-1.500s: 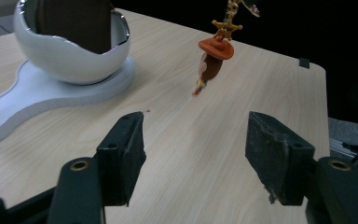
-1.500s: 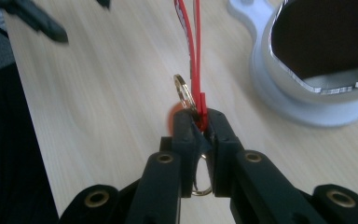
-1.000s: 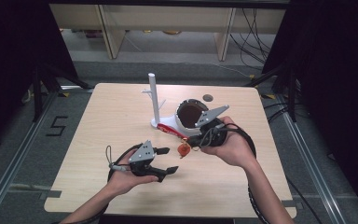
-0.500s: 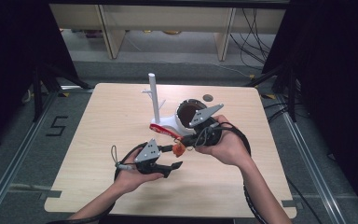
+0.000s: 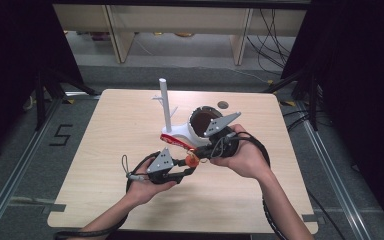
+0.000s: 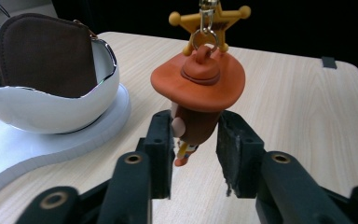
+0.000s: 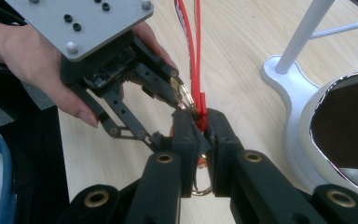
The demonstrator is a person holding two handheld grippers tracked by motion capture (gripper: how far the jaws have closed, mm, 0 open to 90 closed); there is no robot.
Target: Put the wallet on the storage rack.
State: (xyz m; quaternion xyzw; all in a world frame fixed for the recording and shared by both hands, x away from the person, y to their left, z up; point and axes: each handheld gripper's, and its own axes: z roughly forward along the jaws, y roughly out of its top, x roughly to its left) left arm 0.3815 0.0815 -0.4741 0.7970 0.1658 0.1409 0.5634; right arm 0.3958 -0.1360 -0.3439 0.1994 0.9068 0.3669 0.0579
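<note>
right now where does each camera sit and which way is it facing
High view: above the person's side of the table, looking forward and down; both forearms, left gripper and right gripper show.
Left gripper view: on the left gripper, along its jaws at the cowboy keychain figure.
Right gripper view: on the right gripper, along jaws shut on the red strap; a hand shows.
Both gripper views share the white bowl stand.
</note>
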